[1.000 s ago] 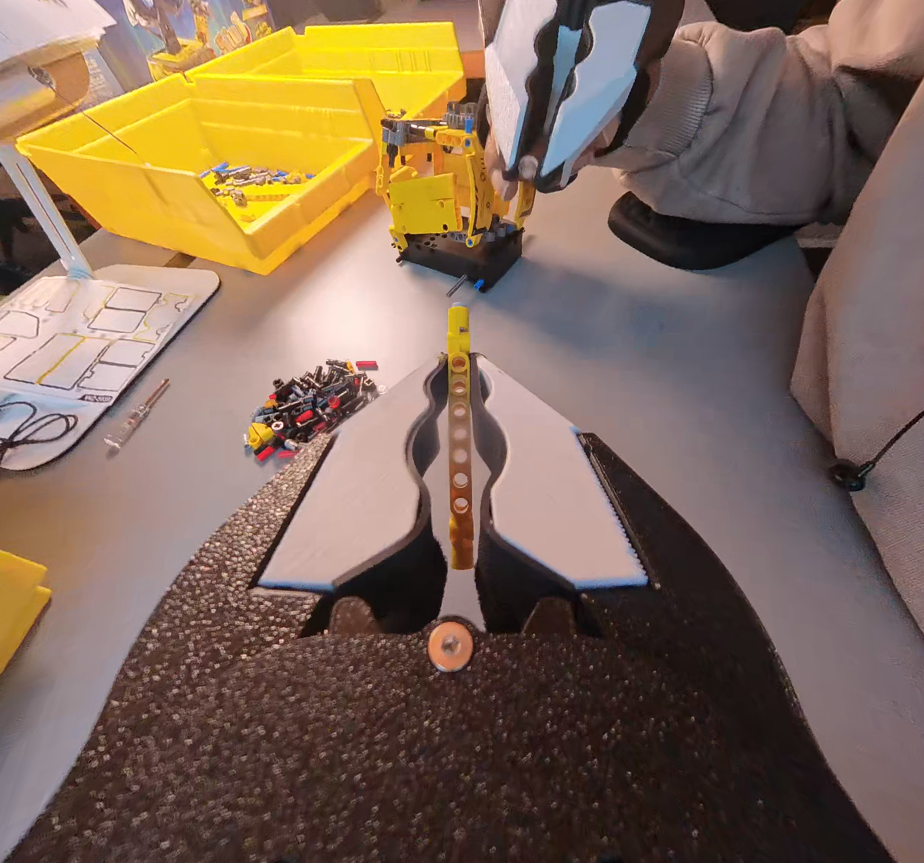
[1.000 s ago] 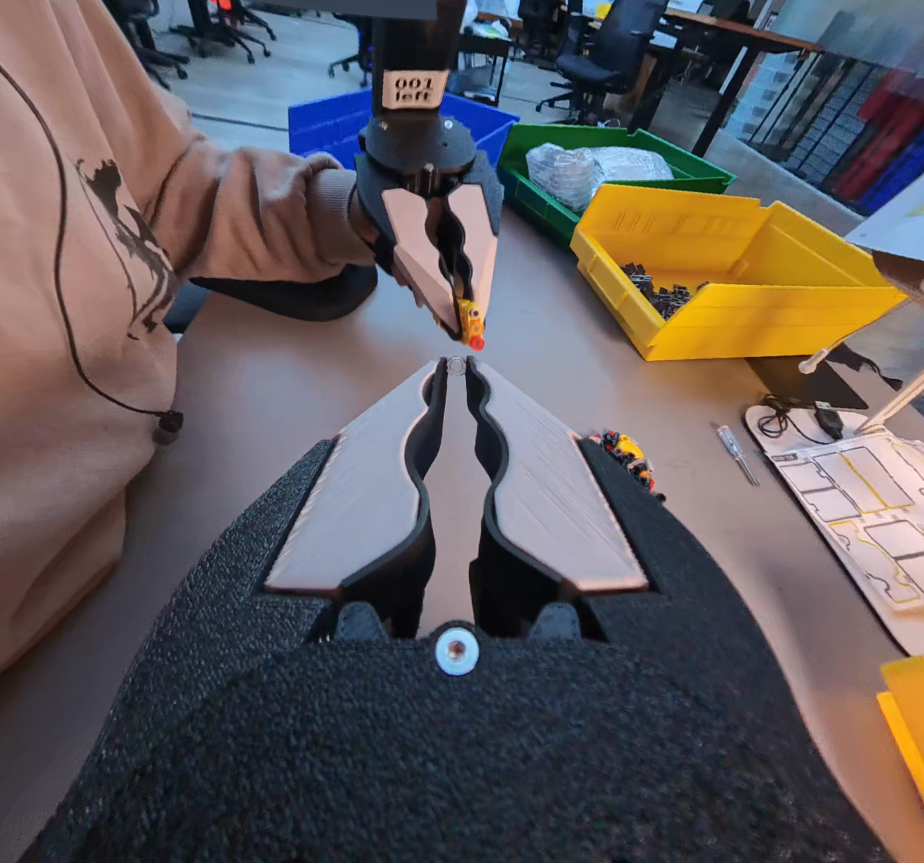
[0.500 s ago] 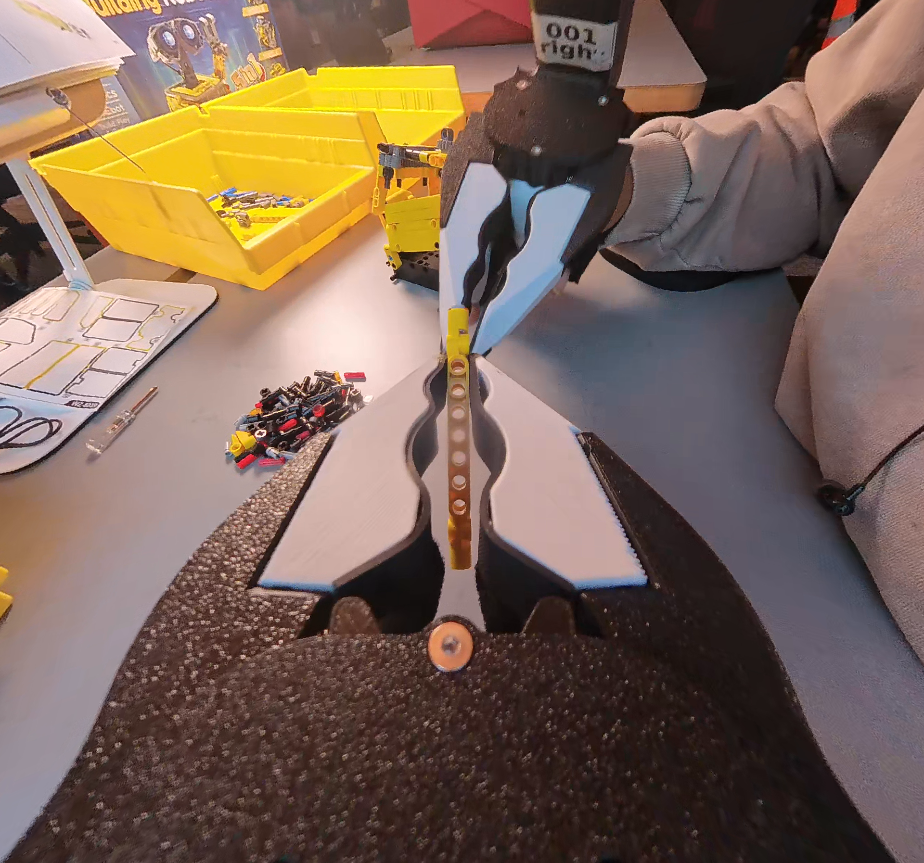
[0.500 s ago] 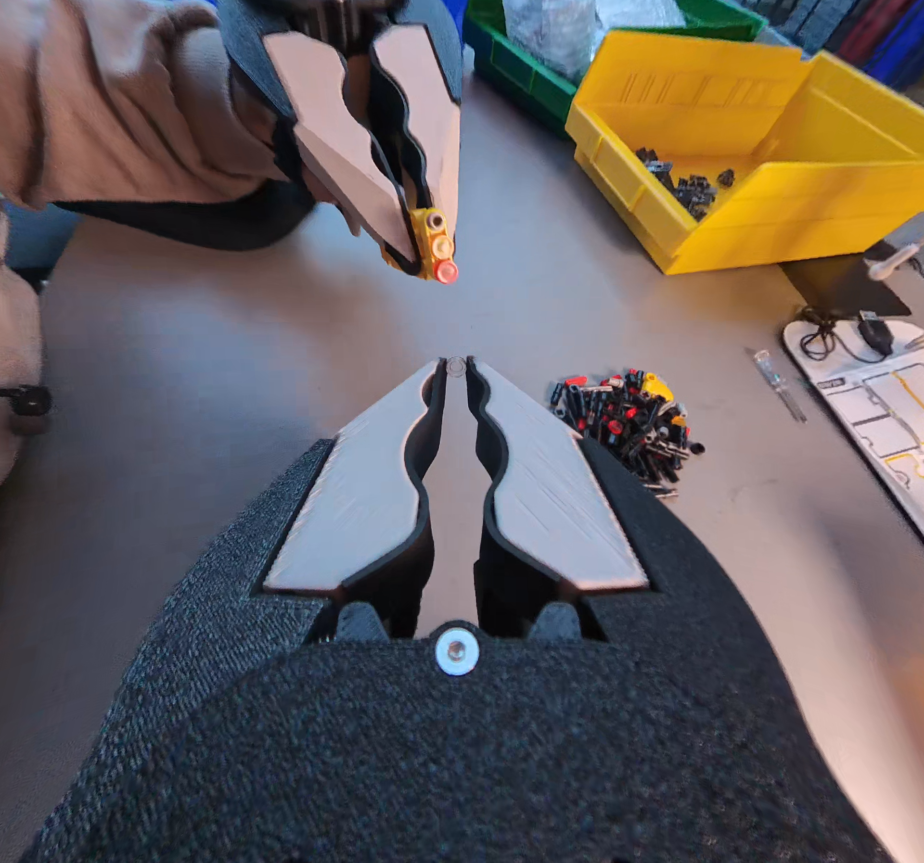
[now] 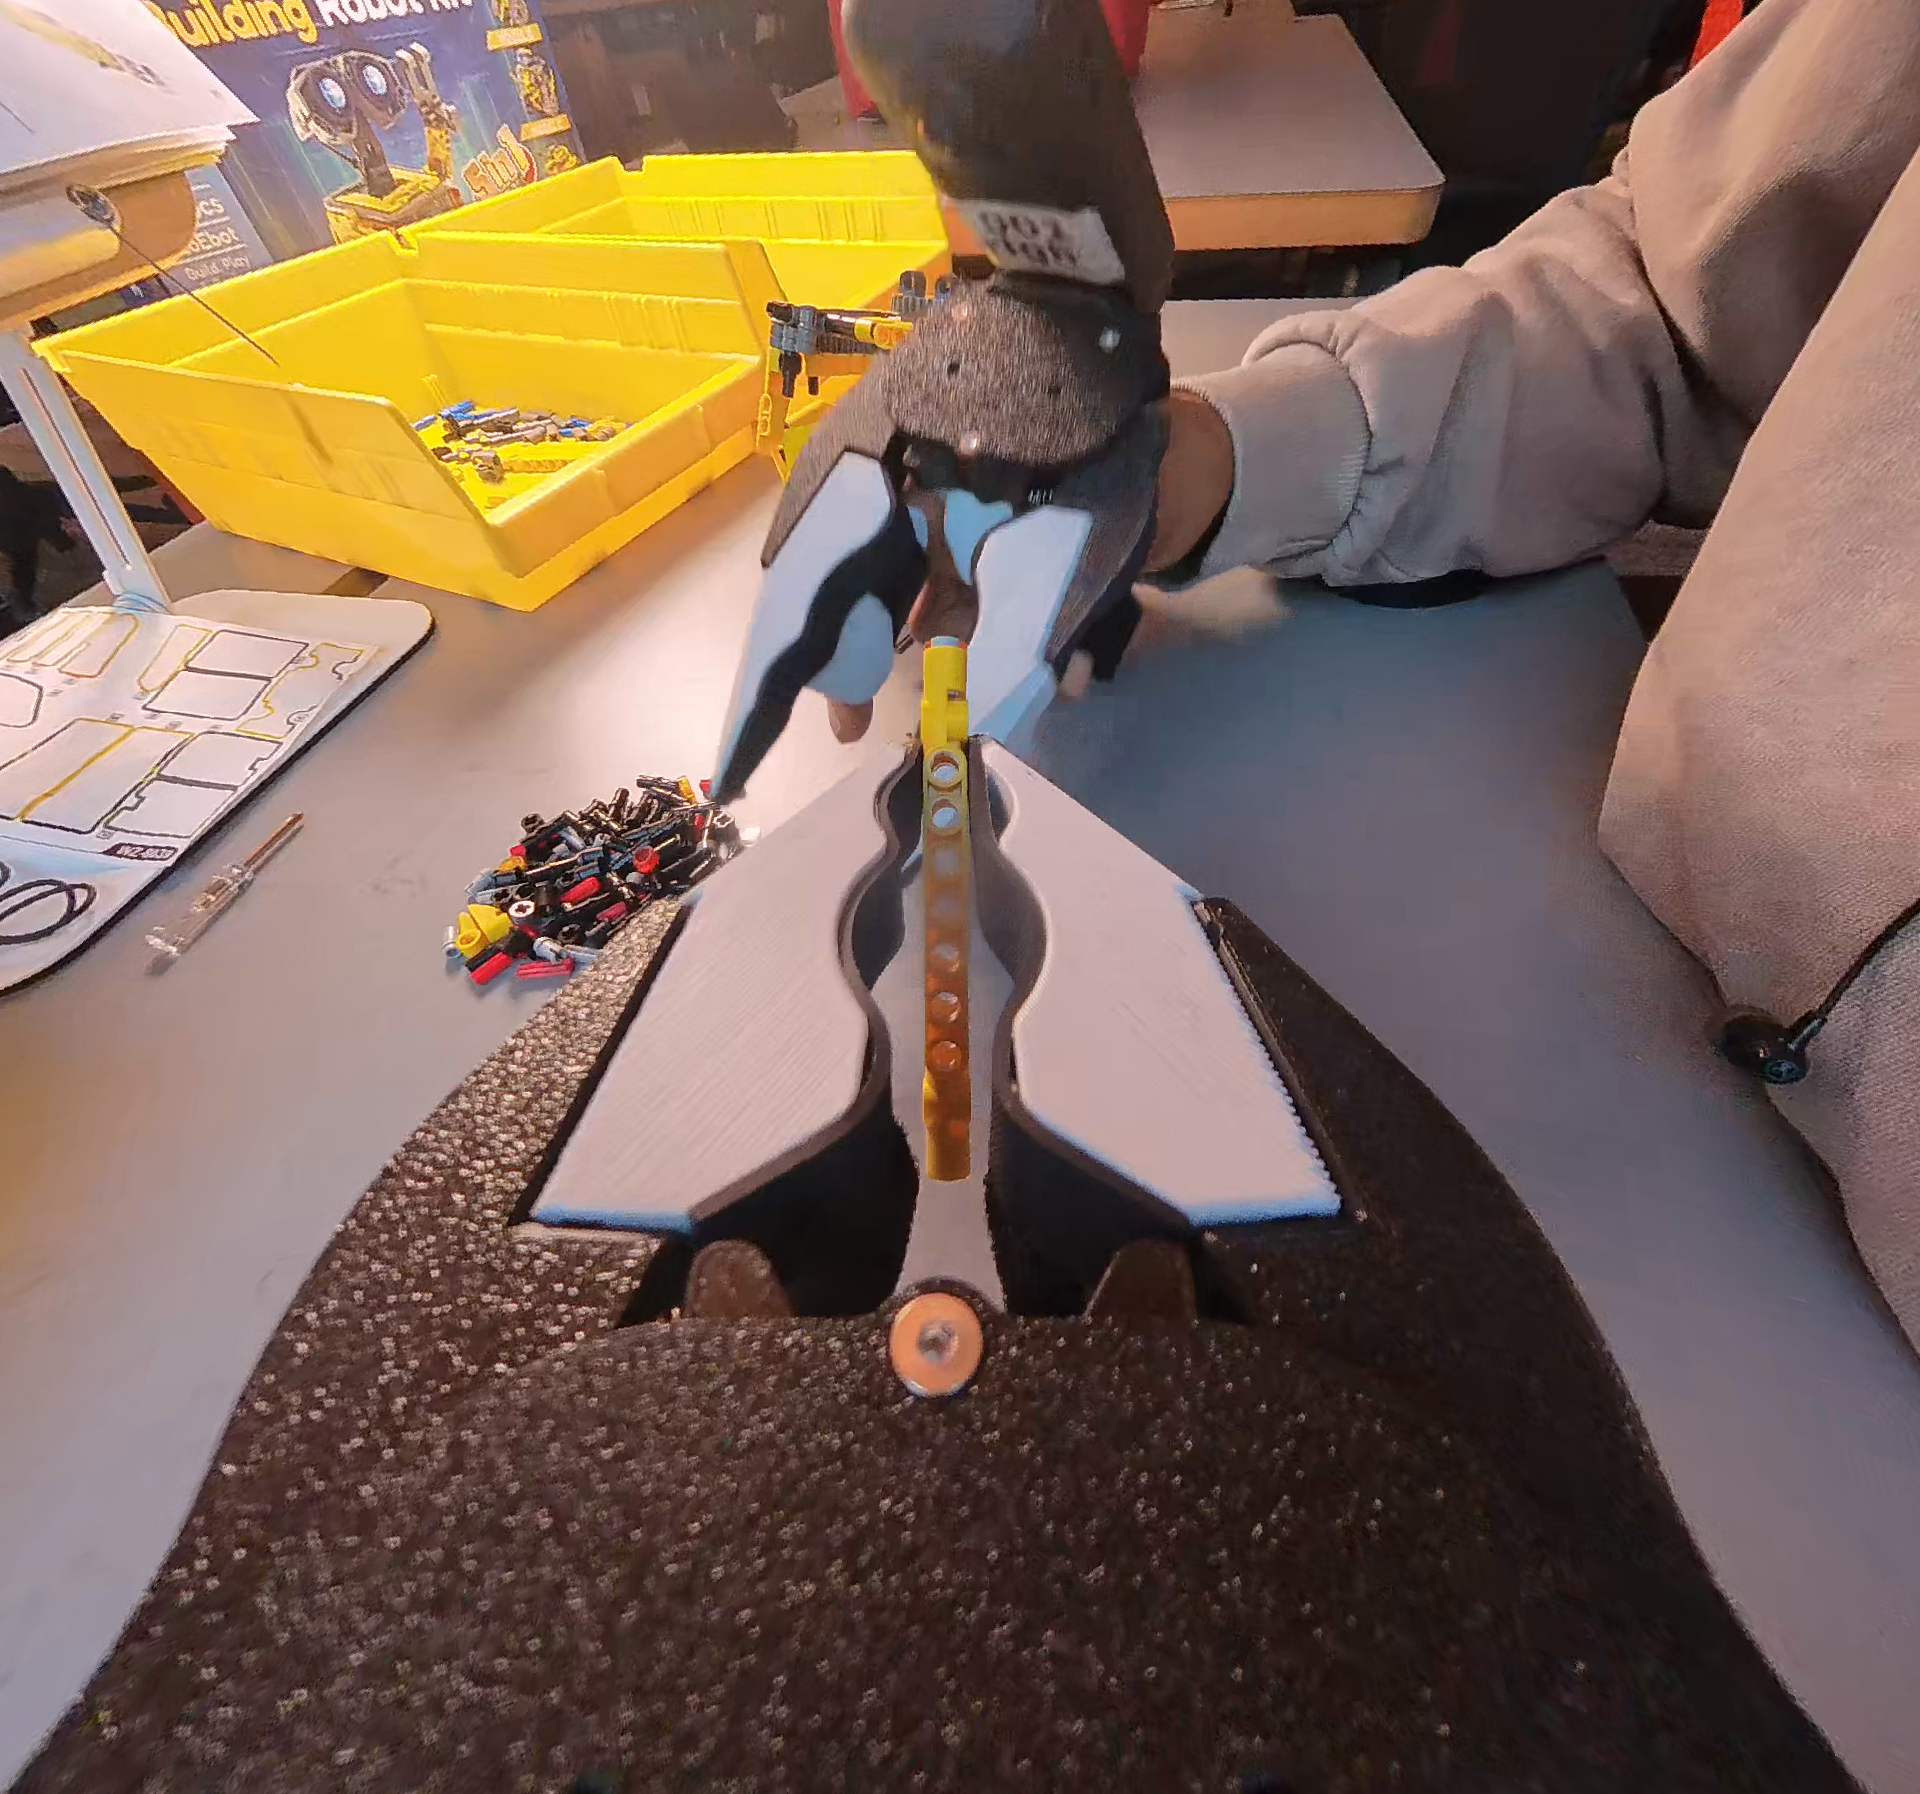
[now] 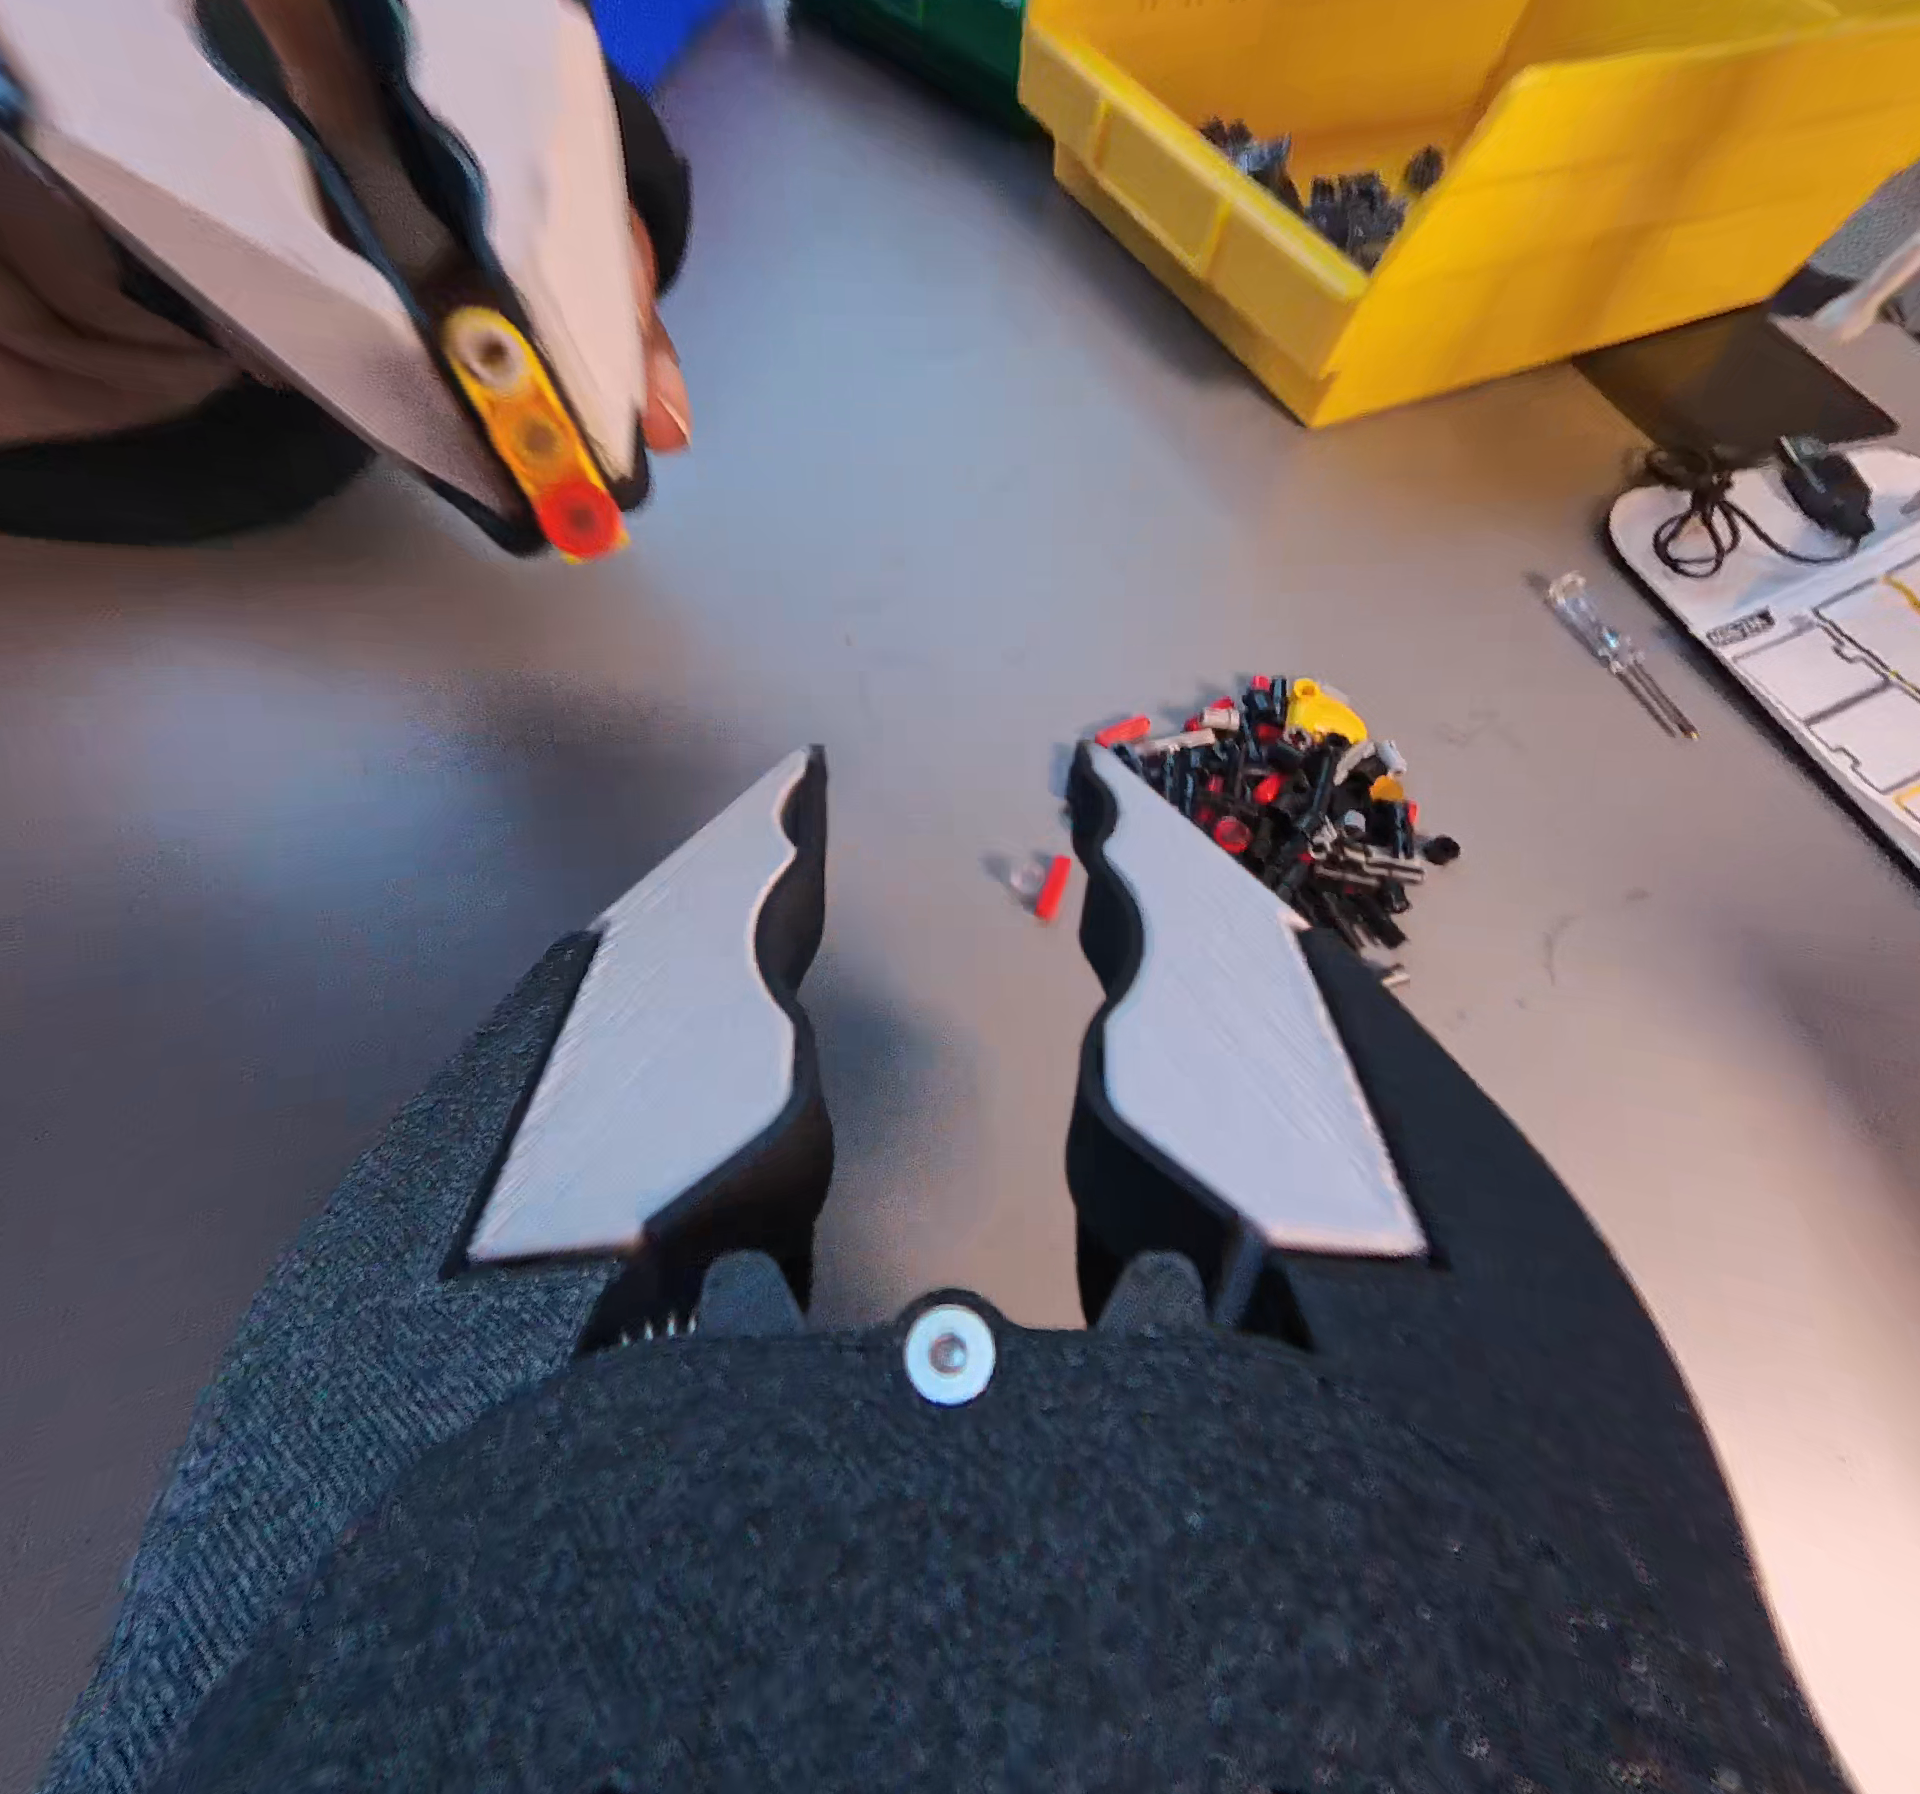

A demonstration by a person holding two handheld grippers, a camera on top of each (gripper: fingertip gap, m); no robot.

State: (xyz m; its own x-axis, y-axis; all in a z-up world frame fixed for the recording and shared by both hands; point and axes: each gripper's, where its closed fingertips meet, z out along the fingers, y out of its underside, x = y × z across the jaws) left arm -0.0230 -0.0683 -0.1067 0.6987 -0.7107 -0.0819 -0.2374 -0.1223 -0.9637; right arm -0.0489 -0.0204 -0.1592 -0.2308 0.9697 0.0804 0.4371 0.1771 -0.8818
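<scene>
Fingers of your left gripper [image 5: 943, 757] pinch a yellow holed beam [image 5: 943, 923] lengthwise, its tip poking past them. Right wrist view: your right gripper [image 6: 948, 768] gapes wide and empty above the table [image 6: 935, 518], one fingertip touching the pile of small pins [image 6: 1299, 809].

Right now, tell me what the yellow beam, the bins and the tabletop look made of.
Yellow beam: looks like hard moulded plastic, glossy, with a row of round holes; the left hand-held gripper is shut on it.
Yellow bins: likely rigid plastic, smooth with moulded ribs.
Tabletop: grey, matte, faint sheen; laminate or similar, uncertain.
</scene>
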